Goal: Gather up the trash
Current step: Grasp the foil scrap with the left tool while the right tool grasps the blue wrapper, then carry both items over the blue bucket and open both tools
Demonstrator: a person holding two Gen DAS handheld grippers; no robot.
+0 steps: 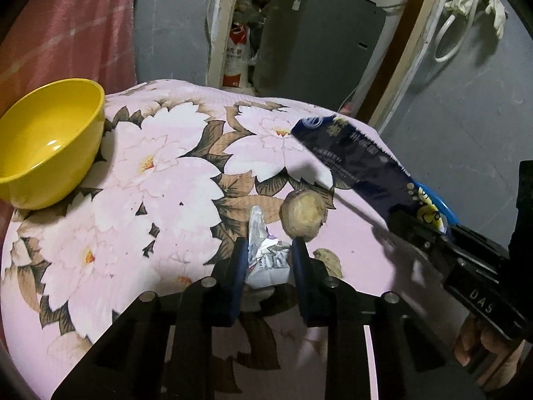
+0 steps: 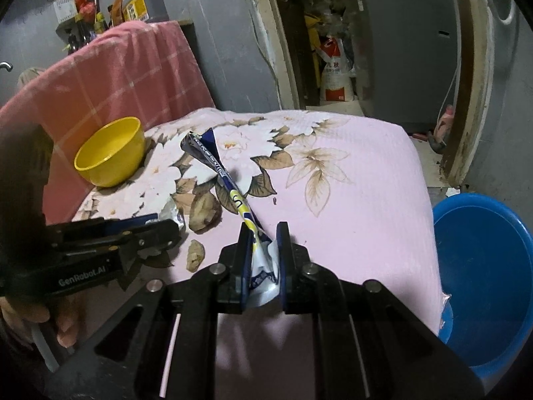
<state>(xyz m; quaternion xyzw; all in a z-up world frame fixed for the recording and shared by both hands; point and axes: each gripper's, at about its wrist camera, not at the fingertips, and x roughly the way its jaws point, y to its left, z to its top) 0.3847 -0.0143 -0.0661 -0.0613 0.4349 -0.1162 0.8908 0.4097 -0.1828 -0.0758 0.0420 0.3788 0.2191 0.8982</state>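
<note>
Left wrist view, going left to right: yellow bowl [image 1: 50,143] at far left of the floral cloth [image 1: 166,173]; left gripper [image 1: 269,260] clamped on a crumpled white wrapper [image 1: 266,256], long axis pointing away along the fingers; brown lump [image 1: 303,215] just beside its right finger; right gripper [image 2: 263,250] squeezed on the dark blue wrapper [image 2: 216,163], which sticks up-left toward the bowl; blue basin [image 2: 483,266] far right, below the table edge, nearer the right gripper; likely drop spot is either container.

The right gripper [image 2: 263,250] clamps a dark blue wrapper [image 2: 213,163] above the floral cloth [image 2: 349,200]; a blue basin [image 2: 483,266] sits at right.
</note>
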